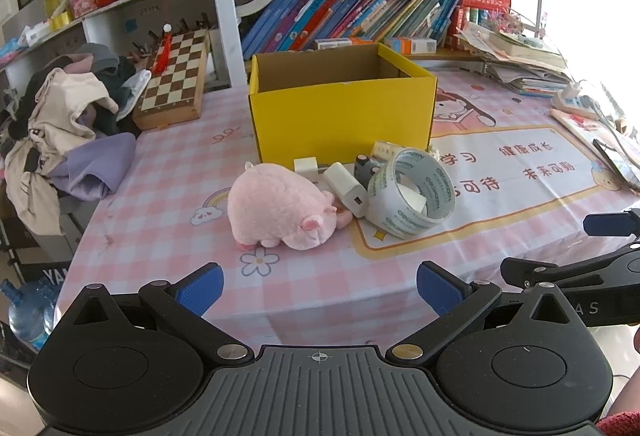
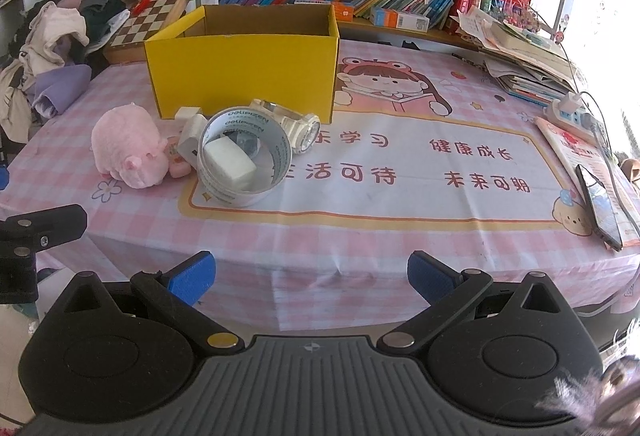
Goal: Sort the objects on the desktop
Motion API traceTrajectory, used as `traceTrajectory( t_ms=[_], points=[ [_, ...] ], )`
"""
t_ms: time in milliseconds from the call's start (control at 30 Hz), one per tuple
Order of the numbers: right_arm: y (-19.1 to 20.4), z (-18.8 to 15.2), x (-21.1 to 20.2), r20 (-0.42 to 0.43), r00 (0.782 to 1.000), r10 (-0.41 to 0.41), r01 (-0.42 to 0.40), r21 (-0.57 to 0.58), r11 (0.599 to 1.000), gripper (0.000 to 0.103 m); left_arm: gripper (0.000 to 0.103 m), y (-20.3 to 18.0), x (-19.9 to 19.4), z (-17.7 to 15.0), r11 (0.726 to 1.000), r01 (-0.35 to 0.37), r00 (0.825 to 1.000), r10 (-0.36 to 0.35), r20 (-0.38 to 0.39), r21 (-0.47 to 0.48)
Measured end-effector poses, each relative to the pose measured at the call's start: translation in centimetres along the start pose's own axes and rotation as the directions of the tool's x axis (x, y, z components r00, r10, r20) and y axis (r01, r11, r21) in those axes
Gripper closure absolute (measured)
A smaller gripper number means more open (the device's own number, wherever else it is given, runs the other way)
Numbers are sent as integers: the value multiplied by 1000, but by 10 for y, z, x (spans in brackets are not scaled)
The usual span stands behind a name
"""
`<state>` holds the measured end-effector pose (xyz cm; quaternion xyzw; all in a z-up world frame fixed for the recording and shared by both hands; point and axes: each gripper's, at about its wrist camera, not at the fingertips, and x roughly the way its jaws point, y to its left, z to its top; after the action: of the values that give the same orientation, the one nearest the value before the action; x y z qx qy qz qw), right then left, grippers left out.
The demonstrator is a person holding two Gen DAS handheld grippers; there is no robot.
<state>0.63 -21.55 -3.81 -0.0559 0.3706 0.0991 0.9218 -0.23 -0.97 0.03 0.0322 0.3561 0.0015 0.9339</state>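
Nothing is gripped yet; both grippers are held back at the near table edge.

Wide, empty jaws are shown on the left gripper [image 1: 319, 286] and right gripper [image 2: 311, 276]. A pink plush pig [image 1: 280, 207], charger [image 1: 346, 188], tape roll [image 1: 412, 192] and watch [image 2: 298, 124] are clustered just before the yellow box [image 1: 344, 116], probably so each can be dropped in.

Home study: bookshelves [image 1: 340, 16], cartoon tablecloth [image 2: 400, 164], clothes pile [image 1: 60, 116].

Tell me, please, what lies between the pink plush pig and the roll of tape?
Between the pink plush pig and the roll of tape lies a white charger block, touching both in the left wrist view.
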Motion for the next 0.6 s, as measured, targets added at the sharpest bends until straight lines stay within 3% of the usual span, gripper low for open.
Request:
traceTrajectory(
  t_ms=[600],
  points=[
    [5,4,2,5,1000,14,-14,-15,1000,0,0,7,1,1,1000,9,1000,-8,12,-16]
  ],
)
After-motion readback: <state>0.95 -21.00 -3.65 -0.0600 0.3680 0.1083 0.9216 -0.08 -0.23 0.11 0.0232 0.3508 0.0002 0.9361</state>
